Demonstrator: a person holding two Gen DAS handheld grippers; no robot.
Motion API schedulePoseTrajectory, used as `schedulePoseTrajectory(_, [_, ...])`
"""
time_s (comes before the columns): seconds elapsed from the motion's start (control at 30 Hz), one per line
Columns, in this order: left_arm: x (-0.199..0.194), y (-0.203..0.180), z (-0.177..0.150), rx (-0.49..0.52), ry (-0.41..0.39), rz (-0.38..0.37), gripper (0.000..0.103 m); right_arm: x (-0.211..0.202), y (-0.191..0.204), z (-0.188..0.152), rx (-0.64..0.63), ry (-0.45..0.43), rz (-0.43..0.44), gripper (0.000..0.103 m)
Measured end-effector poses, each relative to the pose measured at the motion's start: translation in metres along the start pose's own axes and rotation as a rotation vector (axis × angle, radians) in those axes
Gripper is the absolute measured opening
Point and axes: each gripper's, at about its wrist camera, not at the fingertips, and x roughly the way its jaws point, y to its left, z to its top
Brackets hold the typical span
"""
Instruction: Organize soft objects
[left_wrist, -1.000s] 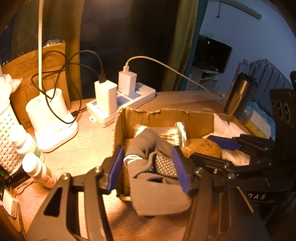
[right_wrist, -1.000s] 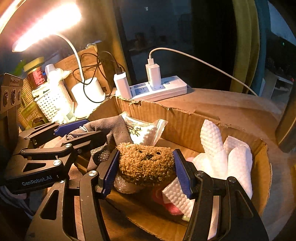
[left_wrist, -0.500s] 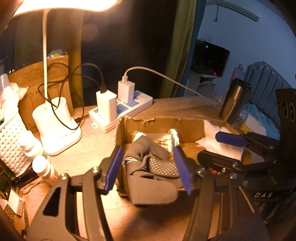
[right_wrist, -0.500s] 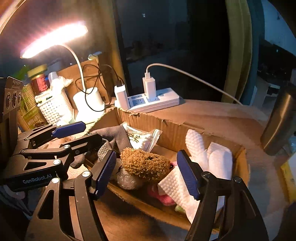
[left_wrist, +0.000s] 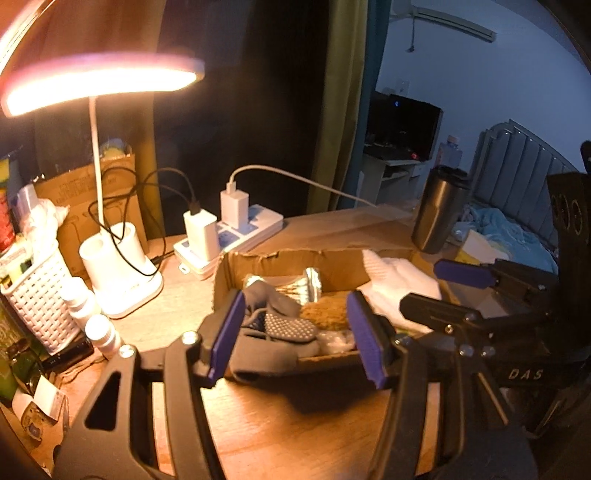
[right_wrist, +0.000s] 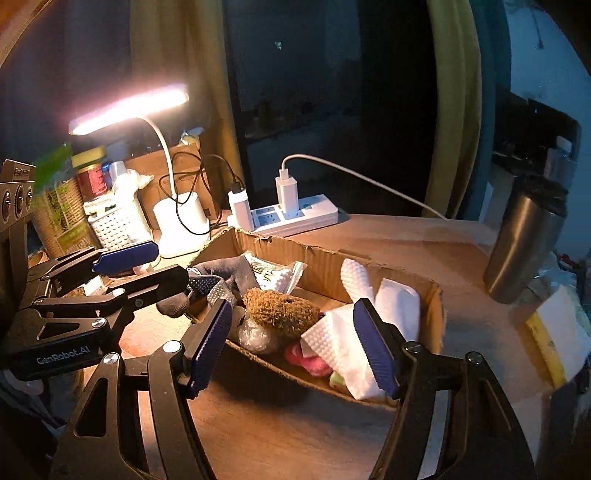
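Two spread claws (left_wrist: 297, 334) frame sock (left_wrist: 280, 328).

Torn corrugated cardboard box (right_wrist: 325, 266) on matt wooden table (left_wrist: 295, 428), beside brushed-metal tumbler (right_wrist: 524, 251).

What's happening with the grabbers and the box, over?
Left gripper open, right gripper open, both empty. Grey sock draped over cardboard box edge. Nothing blocking.

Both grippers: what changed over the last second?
Both pulled back from the cardboard box, jaws open. The left gripper backed off the grey sock; the right gripper off the brown plush toy. Neither grabbed anything. Box contents stayed put.
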Motion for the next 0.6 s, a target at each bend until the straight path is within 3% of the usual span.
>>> schedulePoseTrajectory(0.1, [-0.010,-0.005,0.000,0.010,-0.017,0.004,0.060,-0.012,0.001,-0.002,0.000,-0.015,-0.008,0.071])
schedulePoseTrajectory(0.17, [-0.018,-0.009,0.000,0.013,-0.028,0.002,0.075,-0.021,0.001,-0.004,0.000,-0.024,-0.013,0.071])
schedulePoseTrajectory(0.2, [-0.021,-0.009,0.000,0.011,-0.034,0.001,0.077,-0.025,0.001,-0.005,0.000,-0.029,-0.016,0.071])
schedulePoseTrajectory(0.6, [-0.068,-0.031,-0.003,0.030,-0.105,-0.008,0.078,-0.079,0.008,-0.015,-0.010,-0.099,-0.055,0.071])
